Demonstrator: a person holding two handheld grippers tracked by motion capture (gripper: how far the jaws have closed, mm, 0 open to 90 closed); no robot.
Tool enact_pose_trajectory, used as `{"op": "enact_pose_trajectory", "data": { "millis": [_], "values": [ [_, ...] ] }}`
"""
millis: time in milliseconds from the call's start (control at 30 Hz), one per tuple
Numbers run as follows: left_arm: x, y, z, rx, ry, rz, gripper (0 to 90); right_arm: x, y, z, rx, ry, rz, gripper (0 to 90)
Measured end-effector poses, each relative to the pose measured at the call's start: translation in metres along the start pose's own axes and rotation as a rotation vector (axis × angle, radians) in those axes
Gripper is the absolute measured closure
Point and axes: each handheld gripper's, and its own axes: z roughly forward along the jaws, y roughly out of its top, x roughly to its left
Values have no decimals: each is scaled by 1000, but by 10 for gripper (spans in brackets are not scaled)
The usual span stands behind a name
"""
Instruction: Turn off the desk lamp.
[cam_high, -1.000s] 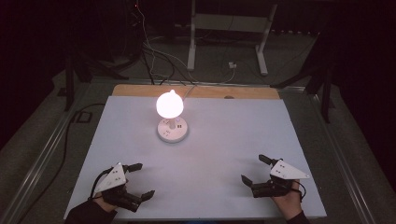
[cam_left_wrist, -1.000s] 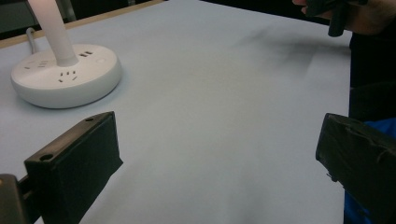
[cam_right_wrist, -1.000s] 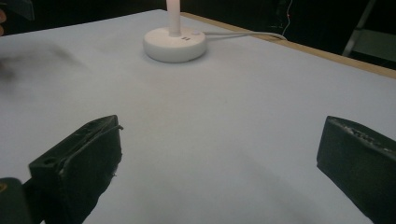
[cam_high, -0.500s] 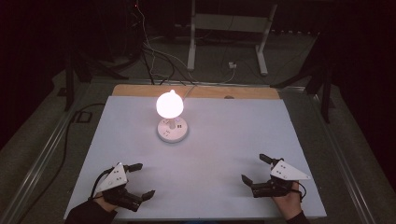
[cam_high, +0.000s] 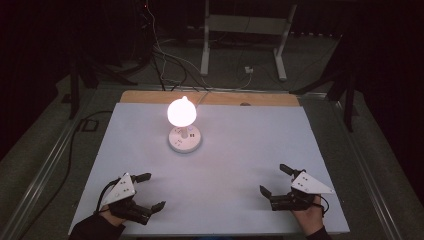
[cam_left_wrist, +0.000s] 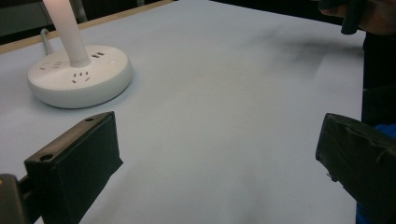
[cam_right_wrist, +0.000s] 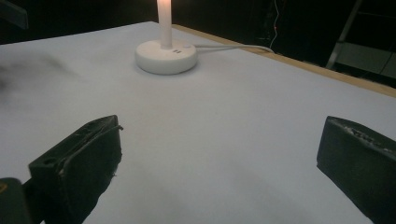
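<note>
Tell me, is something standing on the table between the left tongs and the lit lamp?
Nothing visible does. Bare white table surface lies between the open left tongs and the white round-based lamp with glowing bulb.

A dim lab: white-covered table (cam_high: 260, 150), trailing floor cables (cam_high: 165, 55) (dark surroundings), metal stand legs (cam_high: 240, 40).

Table (cam_high: 250, 150) has a smooth matt white top with a bare wood strip (cam_high: 210, 98) at the back; lamp base (cam_left_wrist: 79, 77) is smooth, slightly glossy white plastic.
</note>
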Motion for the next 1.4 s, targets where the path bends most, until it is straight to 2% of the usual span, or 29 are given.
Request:
{"op": "enact_pose_trajectory", "data": {
  "millis": [133,233,433,533,800,967,1167,1400],
  "values": [
    [0,4,0,-7,5,-9,4,1,0,0,-2,-4,4,0],
    [-1,9,-1,-9,13,0,4,1,0,1,-1,0,8,0],
    [0,27,-2,-50,21,-9,4,4,3,-2,-42,2,-2,0],
    [1,33,-2,-61,35,-14,4,3,3,-3,-51,-4,8,0],
    [6,50,4,-50,54,-27,4,2,2,-1,-40,-3,12,0],
    [13,58,10,-50,67,-68,4,2,2,-1,-38,-1,13,0],
    [18,67,22,-82,119,-78,4,2,2,0,-38,2,14,0],
    [20,75,42,-72,149,-68,4,1,2,0,-36,4,14,0]
  ]
}}
